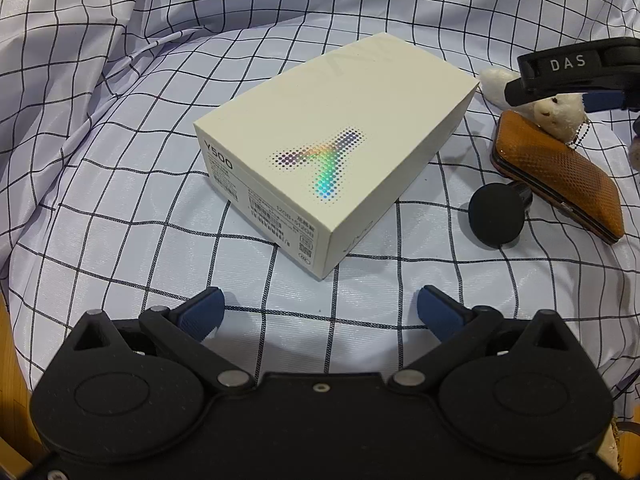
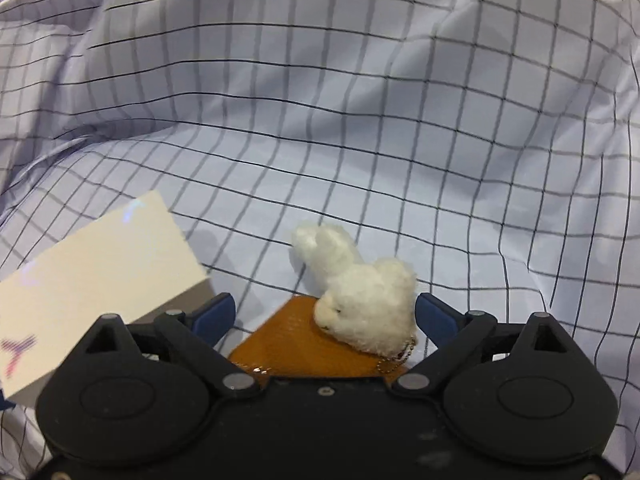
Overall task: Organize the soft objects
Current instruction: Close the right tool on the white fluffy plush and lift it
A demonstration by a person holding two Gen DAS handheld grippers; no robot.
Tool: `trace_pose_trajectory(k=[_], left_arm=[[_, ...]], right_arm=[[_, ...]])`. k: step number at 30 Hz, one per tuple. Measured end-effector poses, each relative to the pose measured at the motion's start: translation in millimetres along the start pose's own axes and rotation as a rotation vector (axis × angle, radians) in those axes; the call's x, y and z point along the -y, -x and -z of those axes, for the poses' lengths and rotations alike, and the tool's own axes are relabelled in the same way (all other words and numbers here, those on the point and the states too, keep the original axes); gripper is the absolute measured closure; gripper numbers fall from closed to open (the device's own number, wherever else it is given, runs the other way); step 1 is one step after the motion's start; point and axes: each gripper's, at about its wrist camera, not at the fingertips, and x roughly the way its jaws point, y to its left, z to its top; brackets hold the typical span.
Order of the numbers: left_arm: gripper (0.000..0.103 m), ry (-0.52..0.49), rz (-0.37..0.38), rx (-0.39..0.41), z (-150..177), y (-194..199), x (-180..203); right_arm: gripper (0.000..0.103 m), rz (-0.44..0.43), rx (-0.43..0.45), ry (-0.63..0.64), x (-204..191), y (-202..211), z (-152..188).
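White plush toy [image 2: 362, 298] lies partly on an orange case [image 2: 304, 344], head end with bead chain near the right gripper, body trailing away far-left onto the checked cloth [image 2: 360, 140]. So its long axis runs roughly near-right to far-left, oblique to the finger line.

Right gripper [image 2: 325, 316] hovers right at it, fingers [image 2: 434, 314] spread wide, holding nothing; the toy's head sits between them, closer to the right-hand finger, cannot tell if touching. My read: the right one is clearly nearer and placed for the pick; closing here would catch the head, maybe the case edge too.

Left gripper [image 1: 320, 312] also open and empty, well apart from the toy, facing a white phone box [image 1: 332, 156]. In its view the toy [image 1: 556, 112] is far right, partly behind the other gripper [image 1: 568, 76]. A black round knob [image 1: 498, 210] sits near the case [image 1: 560, 176].
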Motion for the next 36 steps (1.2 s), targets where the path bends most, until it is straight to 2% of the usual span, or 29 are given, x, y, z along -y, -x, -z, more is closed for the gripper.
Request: trace_pose_trajectory(k=[4, 6, 9, 14, 16, 21, 27, 31, 34, 35, 36], left_arm=[[0.003, 0.0, 0.0, 0.0, 0.0, -0.1, -0.2], [0.003, 0.0, 0.0, 0.0, 0.0, -0.1, 0.0], [0.003, 0.0, 0.0, 0.0, 0.0, -0.1, 0.0], [0.003, 0.0, -0.001, 0.001, 0.2, -0.3, 0.1], [0.003, 0.0, -0.001, 0.002, 0.6, -0.5, -0.1], [0.003, 0.0, -0.001, 0.002, 0.2, -0.3, -0.1], [0.003, 0.001, -0.004, 0.001, 0.2, -0.2, 0.1], [0.003, 0.002, -0.001, 0.002, 0.0, 0.8, 0.1], [0.004, 0.005, 0.003, 0.002, -0.4, 1.7, -0.7], [0.004, 0.007, 0.005, 0.003, -0.4, 2.2, -1.0], [0.004, 0.006, 0.01, 0.001, -0.5, 2.4, -0.5]], right_arm=[[0.007, 0.023, -0.003, -0.026, 10.7, -9.5, -2.4], [0.013, 0.033, -0.004, -0.033, 16.6, -13.4, -4.6], [0.015, 0.057, -0.003, -0.058, 29.4, -19.3, -10.9], [0.015, 0.174, 0.002, -0.176, 67.2, -27.2, -24.7], [0.015, 0.196, 0.01, -0.203, 78.1, -26.5, -26.7], [0.011, 0.097, 0.029, -0.191, 88.1, -19.7, -20.4], [0.01, 0.083, -0.012, -0.06, 75.1, -37.2, -6.7], [0.011, 0.093, -0.032, -0.022, 76.7, -51.4, -0.4], [0.031, 0.072, -0.04, -0.018, 82.5, -55.8, 2.1], [0.046, 0.06, -0.049, -0.017, 83.7, -57.2, 3.2], [0.056, 0.043, -0.061, -0.017, 85.0, -58.2, 4.0]])
